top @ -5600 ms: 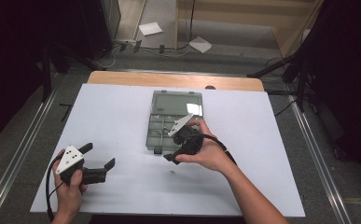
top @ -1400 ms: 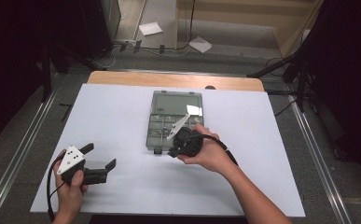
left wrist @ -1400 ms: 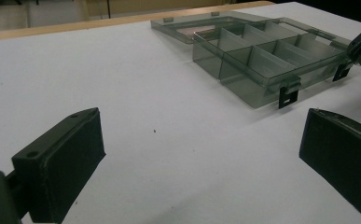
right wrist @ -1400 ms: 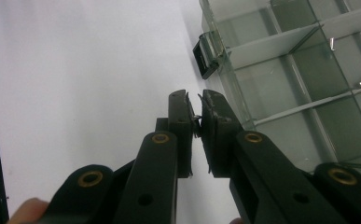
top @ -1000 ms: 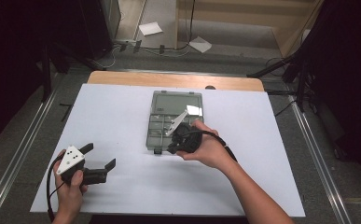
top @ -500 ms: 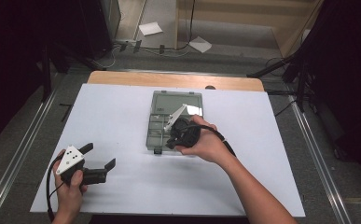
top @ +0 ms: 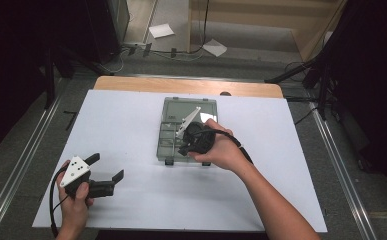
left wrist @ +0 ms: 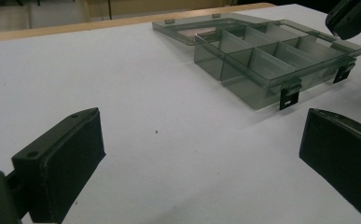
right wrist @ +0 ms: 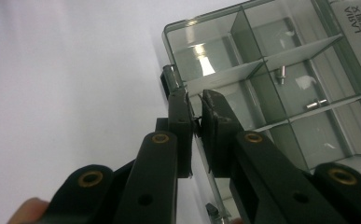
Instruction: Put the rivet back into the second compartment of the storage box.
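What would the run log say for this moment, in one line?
right tool: shut on front wall of open box | left tool: open, idle on table

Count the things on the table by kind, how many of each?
Clear box: 1
Claws: 2, left claw and right claw
Little metal pins inside the box: 2
Total: 5
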`<state>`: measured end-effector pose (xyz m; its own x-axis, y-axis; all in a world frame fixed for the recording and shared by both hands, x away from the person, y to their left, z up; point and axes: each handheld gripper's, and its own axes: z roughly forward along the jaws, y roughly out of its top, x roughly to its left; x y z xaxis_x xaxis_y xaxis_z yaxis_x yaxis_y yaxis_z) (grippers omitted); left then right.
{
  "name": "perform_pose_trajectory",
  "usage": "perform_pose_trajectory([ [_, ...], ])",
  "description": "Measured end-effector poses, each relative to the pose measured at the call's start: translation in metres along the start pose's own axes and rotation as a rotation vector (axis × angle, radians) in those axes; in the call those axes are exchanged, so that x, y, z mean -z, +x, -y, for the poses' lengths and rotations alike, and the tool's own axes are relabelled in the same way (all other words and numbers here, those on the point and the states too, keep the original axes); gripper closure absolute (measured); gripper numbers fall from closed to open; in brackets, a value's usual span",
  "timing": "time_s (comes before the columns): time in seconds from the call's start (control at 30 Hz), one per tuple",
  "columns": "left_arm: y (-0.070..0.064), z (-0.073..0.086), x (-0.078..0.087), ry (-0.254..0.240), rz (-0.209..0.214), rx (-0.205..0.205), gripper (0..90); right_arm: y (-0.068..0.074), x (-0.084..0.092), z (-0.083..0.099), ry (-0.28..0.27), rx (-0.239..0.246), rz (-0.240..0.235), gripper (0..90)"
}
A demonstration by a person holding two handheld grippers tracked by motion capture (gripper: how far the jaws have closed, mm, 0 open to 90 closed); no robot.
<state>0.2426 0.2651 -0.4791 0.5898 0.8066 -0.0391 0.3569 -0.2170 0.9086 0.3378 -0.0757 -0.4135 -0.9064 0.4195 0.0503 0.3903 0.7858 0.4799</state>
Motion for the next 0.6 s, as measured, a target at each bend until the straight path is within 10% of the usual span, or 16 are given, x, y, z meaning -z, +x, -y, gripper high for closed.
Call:
perform_pose_trajectory([
  [0.6,0.0002,0.0001,-0.0002,-0.004,0.002,0.000,0.0,-0.0095,0.0044,-0.0062,0.005,-0.013,0.013,83.8],
])
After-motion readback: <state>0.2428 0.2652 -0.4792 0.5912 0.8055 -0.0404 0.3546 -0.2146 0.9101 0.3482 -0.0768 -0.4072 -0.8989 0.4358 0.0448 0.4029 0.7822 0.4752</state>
